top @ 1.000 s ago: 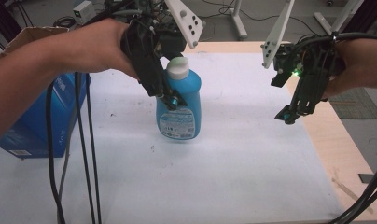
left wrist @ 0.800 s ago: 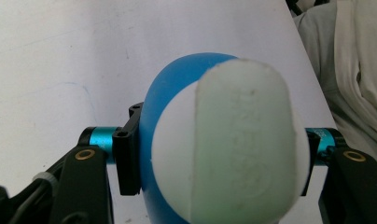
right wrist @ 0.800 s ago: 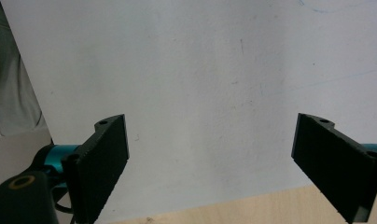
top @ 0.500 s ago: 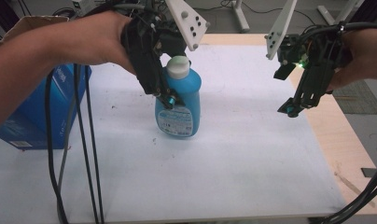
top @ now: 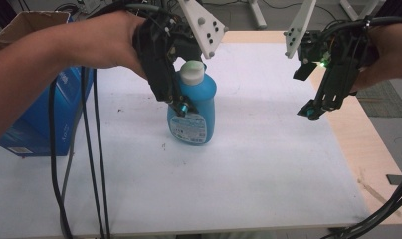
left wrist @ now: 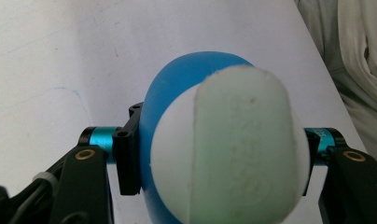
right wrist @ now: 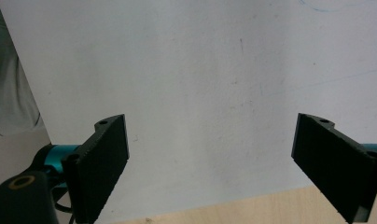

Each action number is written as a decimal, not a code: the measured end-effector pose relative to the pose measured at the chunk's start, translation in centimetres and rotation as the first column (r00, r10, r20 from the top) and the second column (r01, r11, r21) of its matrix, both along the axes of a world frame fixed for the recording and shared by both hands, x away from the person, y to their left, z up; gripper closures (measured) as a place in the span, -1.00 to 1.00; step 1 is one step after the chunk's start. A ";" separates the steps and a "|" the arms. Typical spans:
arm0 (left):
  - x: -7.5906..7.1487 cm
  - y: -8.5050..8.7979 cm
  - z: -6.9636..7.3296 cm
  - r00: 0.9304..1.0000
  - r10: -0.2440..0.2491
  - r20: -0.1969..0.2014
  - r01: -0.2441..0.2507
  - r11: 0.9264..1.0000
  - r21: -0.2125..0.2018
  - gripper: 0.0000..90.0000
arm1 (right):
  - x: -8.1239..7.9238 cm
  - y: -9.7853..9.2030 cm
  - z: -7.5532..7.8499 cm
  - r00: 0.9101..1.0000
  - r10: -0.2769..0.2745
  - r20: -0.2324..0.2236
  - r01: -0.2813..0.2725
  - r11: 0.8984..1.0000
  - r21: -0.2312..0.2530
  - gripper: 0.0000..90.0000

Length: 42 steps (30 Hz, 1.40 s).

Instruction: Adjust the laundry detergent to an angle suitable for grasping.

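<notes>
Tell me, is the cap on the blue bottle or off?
On. The pale cap sits on the neck of the blue bottle, which stands upright on the table, clamped by the left gripper.

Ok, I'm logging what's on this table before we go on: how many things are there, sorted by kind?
Blue bottle with a pale cap, clamped in the left claw: 1
Blue carton at the table's left edge: 1
Brown cardboard box behind it: 1
Total: 3

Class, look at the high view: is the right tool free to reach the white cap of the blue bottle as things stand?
Probably yes. The right tool hangs open over bare table with nothing between it and the bottle. The left tool grips the body lower down, so the cap stays exposed.
</notes>
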State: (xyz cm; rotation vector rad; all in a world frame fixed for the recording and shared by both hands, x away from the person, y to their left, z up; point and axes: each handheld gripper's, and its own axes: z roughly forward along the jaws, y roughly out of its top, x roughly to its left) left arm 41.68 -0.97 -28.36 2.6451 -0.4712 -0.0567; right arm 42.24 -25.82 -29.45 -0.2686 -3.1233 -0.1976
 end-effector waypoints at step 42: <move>0.2 -0.8 -1.6 1.000 0.005 -0.029 -0.003 0.998 0.056 -0.17 | 0.1 0.1 -0.2 1.000 0.002 -0.002 -0.002 1.000 0.005 -0.77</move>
